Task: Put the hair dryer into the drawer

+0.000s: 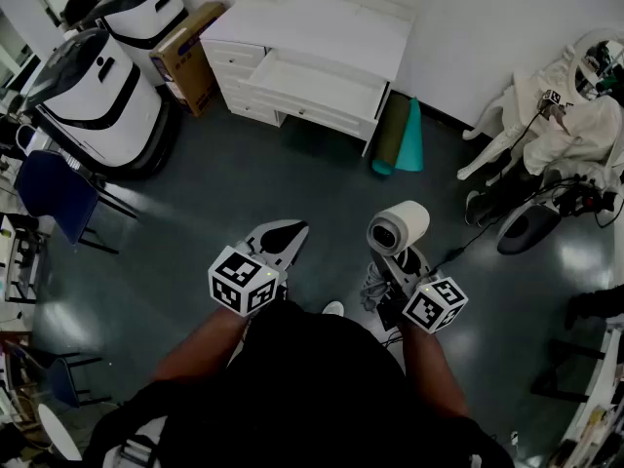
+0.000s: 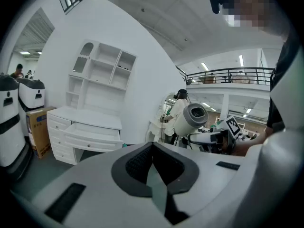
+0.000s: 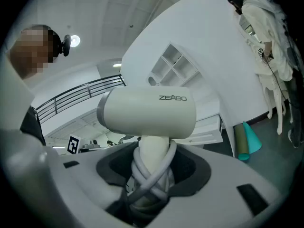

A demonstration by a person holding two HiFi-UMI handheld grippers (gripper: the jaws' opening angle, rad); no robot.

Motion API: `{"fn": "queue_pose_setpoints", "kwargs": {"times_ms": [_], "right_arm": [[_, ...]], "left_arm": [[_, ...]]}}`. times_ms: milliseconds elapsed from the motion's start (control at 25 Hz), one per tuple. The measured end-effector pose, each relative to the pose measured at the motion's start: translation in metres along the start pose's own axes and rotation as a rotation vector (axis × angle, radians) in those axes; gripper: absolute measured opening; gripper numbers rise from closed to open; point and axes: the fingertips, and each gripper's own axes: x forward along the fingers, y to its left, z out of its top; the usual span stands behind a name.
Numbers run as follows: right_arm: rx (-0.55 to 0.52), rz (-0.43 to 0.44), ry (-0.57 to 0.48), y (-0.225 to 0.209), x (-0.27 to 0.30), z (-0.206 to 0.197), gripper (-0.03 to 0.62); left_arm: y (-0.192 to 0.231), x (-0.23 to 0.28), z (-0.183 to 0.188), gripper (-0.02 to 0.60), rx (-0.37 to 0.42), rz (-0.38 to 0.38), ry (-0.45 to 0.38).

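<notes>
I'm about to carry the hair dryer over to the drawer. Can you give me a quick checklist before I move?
1. Grip: right gripper is shut on the hair dryer at its handle. Ok.
2. Cord: wound round the handle between the jaws. Whether an end hangs loose: cannot tell.
3. Drawer: pulled open on the white desk, nothing seen inside. Ok.
4. Reach: the desk stands across the floor, too far yet. Not ok.
5. Left gripper: jaws together, nothing held. Ok.
</notes>
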Motion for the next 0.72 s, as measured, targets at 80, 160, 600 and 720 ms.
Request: {"fn": "queue_pose_setpoints", "kwargs": {"times_ms": [80,160,600,720], "right_arm": [[-0.001,0.000,0.000,-0.0010,-0.0021,-0.0021,0.210],[-0.004,0.001,0.001,-0.0016,-0.0035,-0.0037,0.210],[0.013,0.028,-0.011,0.0001,-0.0055,-0.0046,0.210],[0.037,0.056,-0.026,0.0039,-0.0079,-0.0016,0.210]], "left_arm": [[-0.0012,-0.0003,-0.0004,0.009,0.004,-0.001,0.002],[-0.0026,-0.0007,-0.0019,0.009,0.000,-0.002,0.006],[-0.0041,-0.0025,-0.0042,0.009,-0.017,0.006,-0.007],[-0.0028,-0.0035,-0.0074,0.009,-0.046,0.005,-0.011]]}}
